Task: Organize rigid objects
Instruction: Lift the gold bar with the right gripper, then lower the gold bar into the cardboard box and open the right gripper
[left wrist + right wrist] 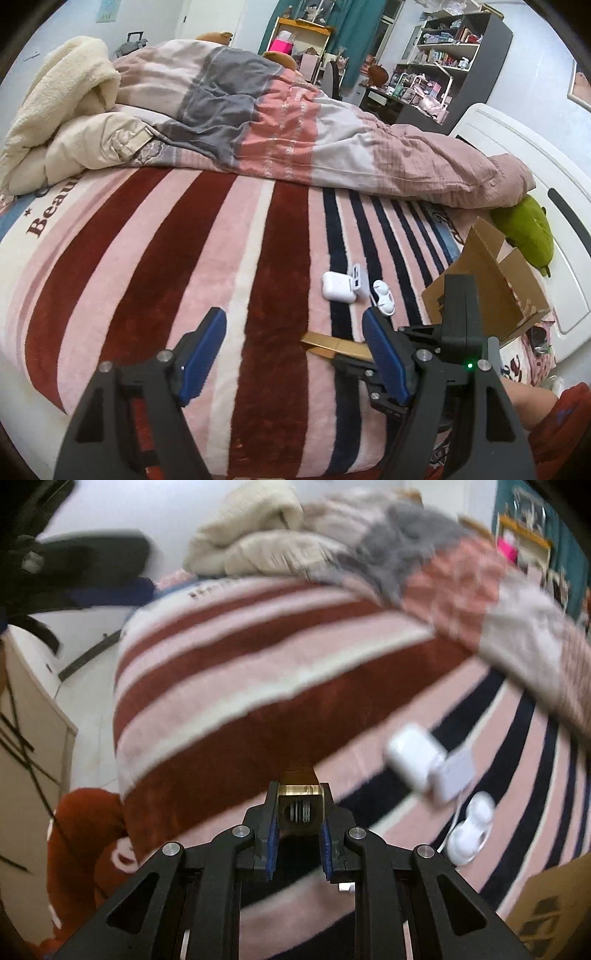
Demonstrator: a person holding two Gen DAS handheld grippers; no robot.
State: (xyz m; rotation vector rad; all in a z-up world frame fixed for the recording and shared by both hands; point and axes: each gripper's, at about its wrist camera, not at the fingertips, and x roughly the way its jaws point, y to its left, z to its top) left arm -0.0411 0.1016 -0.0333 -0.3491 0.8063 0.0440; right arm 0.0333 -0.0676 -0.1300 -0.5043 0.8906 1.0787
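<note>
Your right gripper (297,825) pinches the gold square-section tube (300,802) by its end, above the striped plush blanket (229,686); leverage could twist it loose. Left gripper (293,354) is spread, empty. The cardboard box (491,291) flap may snag it.

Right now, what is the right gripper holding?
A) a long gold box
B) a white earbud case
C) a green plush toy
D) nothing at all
A: in the right wrist view the right gripper has its blue pads pressed on either side of the gold box, while the white earbud case lies apart on the striped blanket.
</note>
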